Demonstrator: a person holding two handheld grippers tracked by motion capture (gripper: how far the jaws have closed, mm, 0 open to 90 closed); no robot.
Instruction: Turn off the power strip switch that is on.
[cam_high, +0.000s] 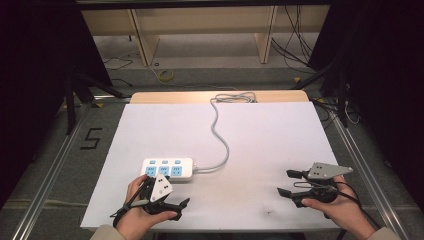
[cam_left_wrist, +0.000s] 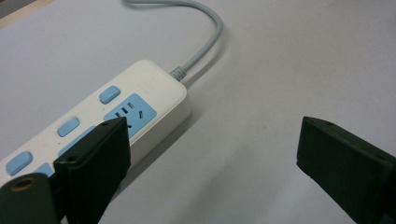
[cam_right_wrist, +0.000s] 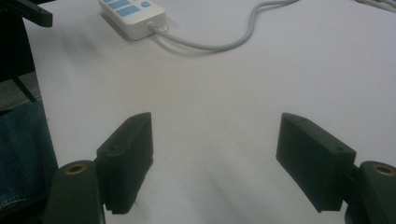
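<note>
A white plastic power strip with light-blue sockets and buttons (cam_high: 168, 169) lies on the white-covered table (cam_high: 260, 145), toward the person's left and near the front edge, its grey cable (cam_high: 218, 135) snaking away to the far edge. The left claw (cam_high: 170, 197) sits just in front of the strip's near side. In the left gripper view its jaws stand wide apart, one jaw overlapping the strip's blue sockets (cam_left_wrist: 133, 112), the other out over bare table; nothing is held between them, and whether the near jaw actually touches the strip I cannot tell.

The work in hand looks like an approach to the strip, judged from how close the left claw sits. To do it well, the claw should turn so its jaws straddle the strip's short width rather than its length, come down level, and close on the plain white sides, clear of the buttons and of the cable's strain relief (cam_left_wrist: 180, 71), so that no switch gets pressed and the cable does not drag the strip askew.

The right claw (cam_high: 289, 182) rests well apart from the strip, at the table's right front. Its jaws are also spread wide and released, over bare table, gripping nothing.
</note>
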